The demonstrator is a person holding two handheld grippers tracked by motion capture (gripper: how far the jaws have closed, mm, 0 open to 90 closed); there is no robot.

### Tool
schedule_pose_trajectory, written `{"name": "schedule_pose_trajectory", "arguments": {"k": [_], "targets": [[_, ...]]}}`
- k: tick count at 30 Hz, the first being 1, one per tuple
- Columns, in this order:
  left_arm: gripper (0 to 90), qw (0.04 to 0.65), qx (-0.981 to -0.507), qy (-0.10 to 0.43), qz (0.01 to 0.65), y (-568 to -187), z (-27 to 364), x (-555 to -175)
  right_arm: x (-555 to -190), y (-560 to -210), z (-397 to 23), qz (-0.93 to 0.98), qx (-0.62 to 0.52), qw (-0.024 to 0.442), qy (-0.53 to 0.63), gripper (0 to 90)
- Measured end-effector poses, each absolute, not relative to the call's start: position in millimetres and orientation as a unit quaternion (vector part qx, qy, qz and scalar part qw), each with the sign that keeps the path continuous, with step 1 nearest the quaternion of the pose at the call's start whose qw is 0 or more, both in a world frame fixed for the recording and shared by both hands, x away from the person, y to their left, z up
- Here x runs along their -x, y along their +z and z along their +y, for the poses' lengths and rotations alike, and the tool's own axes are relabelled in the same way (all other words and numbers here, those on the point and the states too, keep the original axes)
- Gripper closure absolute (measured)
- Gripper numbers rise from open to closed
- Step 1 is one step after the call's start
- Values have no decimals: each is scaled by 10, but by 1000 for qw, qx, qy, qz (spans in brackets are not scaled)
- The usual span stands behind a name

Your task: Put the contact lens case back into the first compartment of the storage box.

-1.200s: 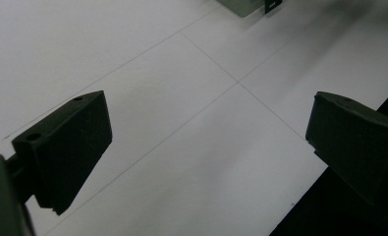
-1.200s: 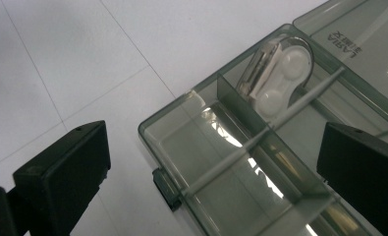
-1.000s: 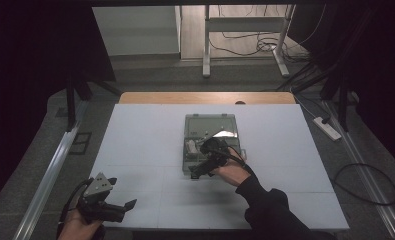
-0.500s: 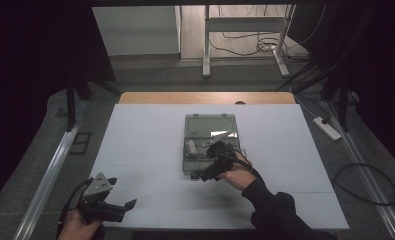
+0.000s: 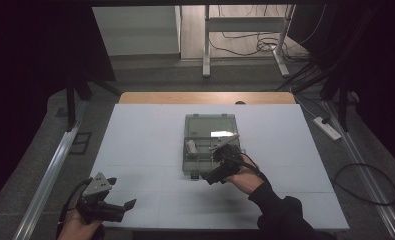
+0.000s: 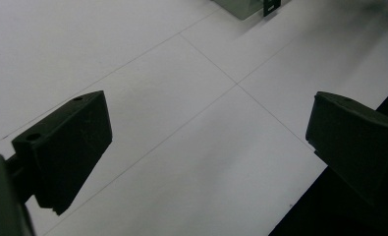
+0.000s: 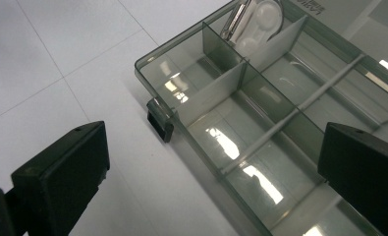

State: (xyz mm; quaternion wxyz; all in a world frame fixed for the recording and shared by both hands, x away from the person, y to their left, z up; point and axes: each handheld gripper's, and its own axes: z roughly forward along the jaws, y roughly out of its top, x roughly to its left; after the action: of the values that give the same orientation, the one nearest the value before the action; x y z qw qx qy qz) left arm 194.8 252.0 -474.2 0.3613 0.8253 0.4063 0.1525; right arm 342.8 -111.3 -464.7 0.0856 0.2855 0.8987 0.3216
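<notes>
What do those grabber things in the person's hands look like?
Both are black. The left gripper has a grey three-cornered plate on top and a dark cable looping behind it. The right gripper has a black cable too, running back over the hand. Each has two chunky black fingers with flat faces and small holes on top. The right arm wears a black sleeve.

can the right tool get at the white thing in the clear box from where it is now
Probably yes. The right tool hangs open at the near edge of the box, whose lid lies back. The white thing sits in a far compartment, with low dividers in between.
</notes>
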Motion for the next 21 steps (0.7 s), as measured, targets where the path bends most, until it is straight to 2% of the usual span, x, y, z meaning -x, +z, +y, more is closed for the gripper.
{"name": "schedule_pose_trajectory", "arguments": {"k": [21], "targets": [[34,365,-823,151,409,-4741,2529,-1948,-3269,-4566,-1362,892,-296,93,329,0]]}}
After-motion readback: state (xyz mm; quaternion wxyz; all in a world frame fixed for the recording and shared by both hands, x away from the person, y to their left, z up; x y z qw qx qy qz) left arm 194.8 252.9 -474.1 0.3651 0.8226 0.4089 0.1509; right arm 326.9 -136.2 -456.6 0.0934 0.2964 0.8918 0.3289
